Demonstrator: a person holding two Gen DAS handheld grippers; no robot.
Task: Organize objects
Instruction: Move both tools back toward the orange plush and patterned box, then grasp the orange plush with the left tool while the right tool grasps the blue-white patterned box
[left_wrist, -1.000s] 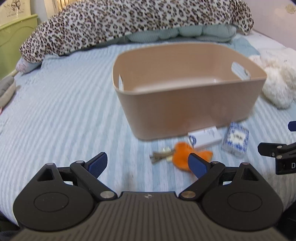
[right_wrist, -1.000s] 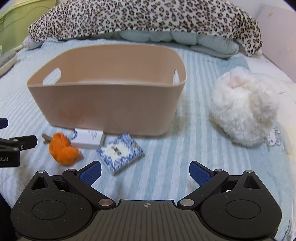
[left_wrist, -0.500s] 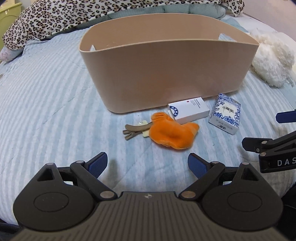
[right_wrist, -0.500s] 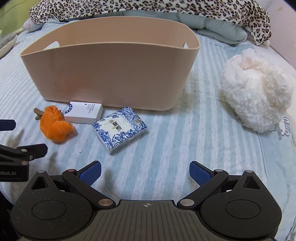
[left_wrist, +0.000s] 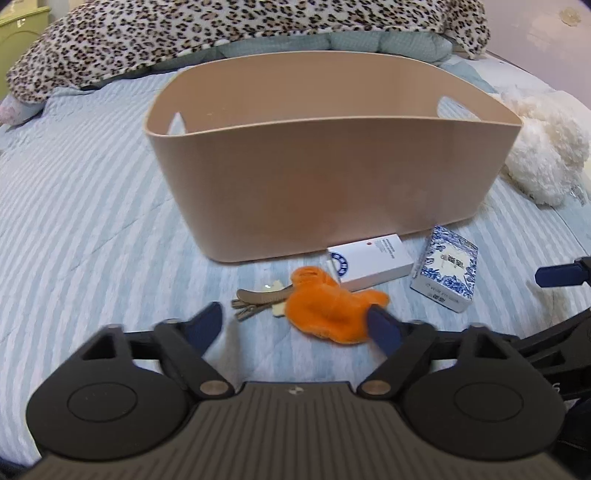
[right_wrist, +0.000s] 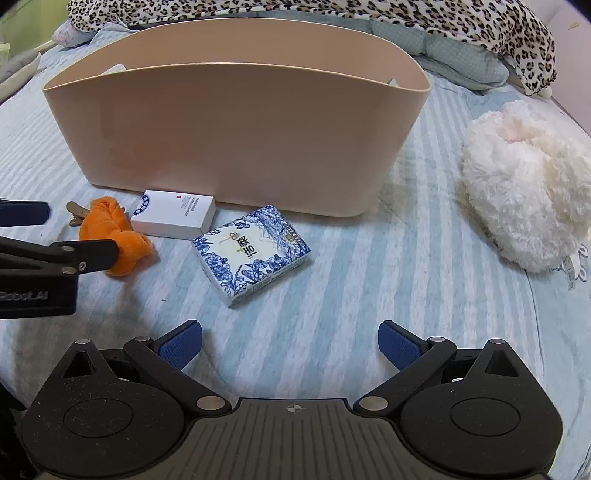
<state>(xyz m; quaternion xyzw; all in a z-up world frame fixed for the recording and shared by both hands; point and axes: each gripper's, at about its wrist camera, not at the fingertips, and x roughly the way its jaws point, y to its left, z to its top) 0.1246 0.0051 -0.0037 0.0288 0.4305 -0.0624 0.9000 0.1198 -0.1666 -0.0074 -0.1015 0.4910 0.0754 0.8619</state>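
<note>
We are at the reach for the first pick: nothing is in hand yet, and what we can see of the bin (left_wrist: 325, 177) from the left wrist view, its rim and inner wall, shows nothing inside; the floor is hidden.

Our left gripper (left_wrist: 295, 325) comes in low over the bedspread (left_wrist: 92, 221) with its jaws apart. The orange plush (left_wrist: 328, 310) lies just ahead of it, and the right finger's blue pad overlaps the plush's near edge in the left view; we cannot tell whether it touches. A hair clip (left_wrist: 258, 299) pokes out from the plush's left side, touching it.

Our right gripper (right_wrist: 290, 345) is also spread wide and holds nothing. It hovers over bare bedspread, with the blue-patterned pack (right_wrist: 251, 254) ahead and slightly left of its centreline. The white box (right_wrist: 173, 218) lies behind that, close against the bin's front wall and just beside the plush. The white fluffy toy (right_wrist: 524, 184) sits well apart to the right.

All the small things lie on the bed in front of the bin, outside it.

Next, we judge the left gripper should shift a little right so the plush sits between both pads, then close. The plush is soft and should squash rather than slip, but the clip may drag along with it.
</note>
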